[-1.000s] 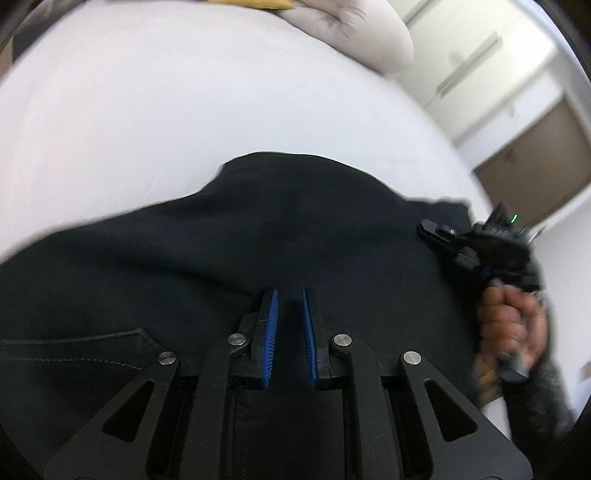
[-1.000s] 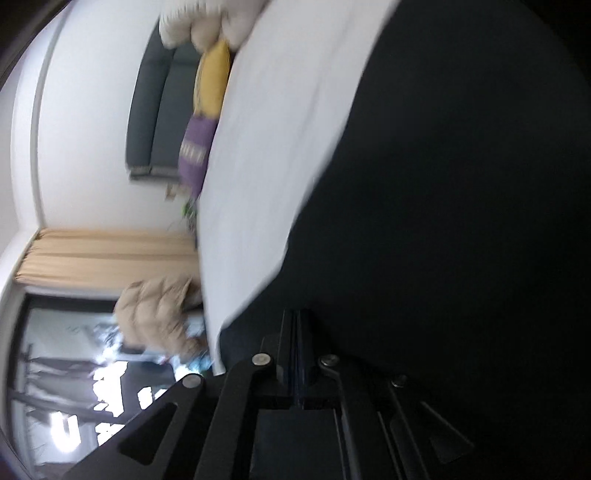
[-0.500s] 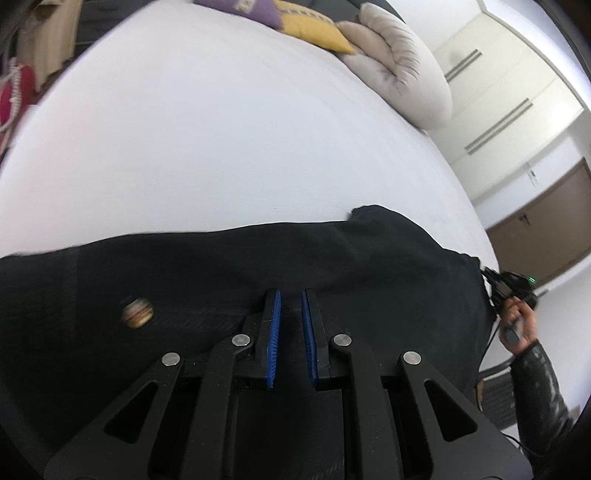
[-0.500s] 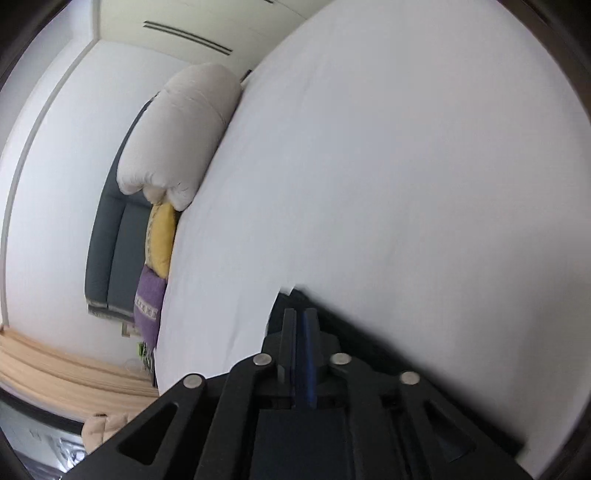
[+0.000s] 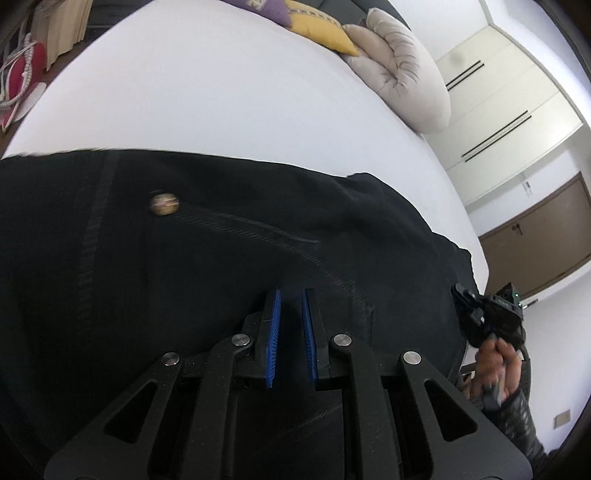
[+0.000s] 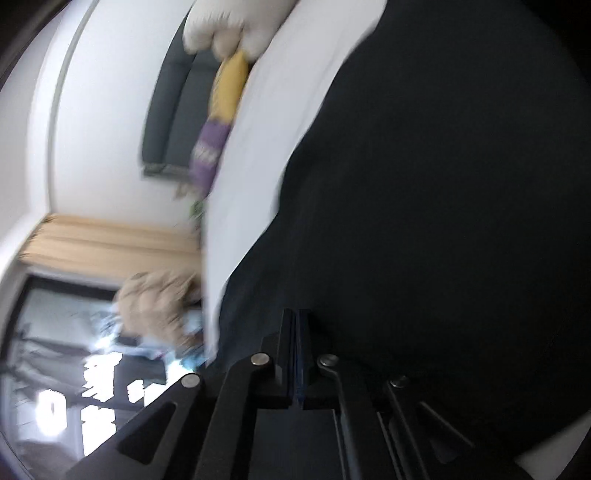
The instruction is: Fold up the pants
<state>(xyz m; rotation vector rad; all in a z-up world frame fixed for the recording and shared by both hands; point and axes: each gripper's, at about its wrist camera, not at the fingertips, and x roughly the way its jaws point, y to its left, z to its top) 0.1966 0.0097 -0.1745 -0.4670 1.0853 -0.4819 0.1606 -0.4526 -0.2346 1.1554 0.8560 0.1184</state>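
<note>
Black pants point(image 5: 221, 266) lie spread across the near part of a white bed point(image 5: 221, 92), waistband and a brass button point(image 5: 164, 204) showing. My left gripper point(image 5: 290, 300) hovers just over the pants near a pocket seam, its blue pads point(image 5: 274, 317) a small gap apart with nothing between them. My right gripper point(image 5: 466, 300) shows in the left wrist view at the pants' right edge. In the right wrist view the pants point(image 6: 443, 203) fill the frame and my right gripper point(image 6: 295, 317) has its jaws pressed together; whether cloth is pinched is not visible.
A rolled beige duvet point(image 5: 402, 70), a yellow cushion point(image 5: 325, 33) and a purple cushion point(image 5: 266, 9) sit at the bed's far end. White wardrobes point(image 5: 498, 96) and a brown door point(image 5: 535, 236) stand to the right. A red bag point(image 5: 16, 79) lies on the floor at left.
The left view has pulled back and shifted, so the waistband and button are now larger and nearer. The right wrist view has swung from bare sheet back onto the pants, with motion blur.
</note>
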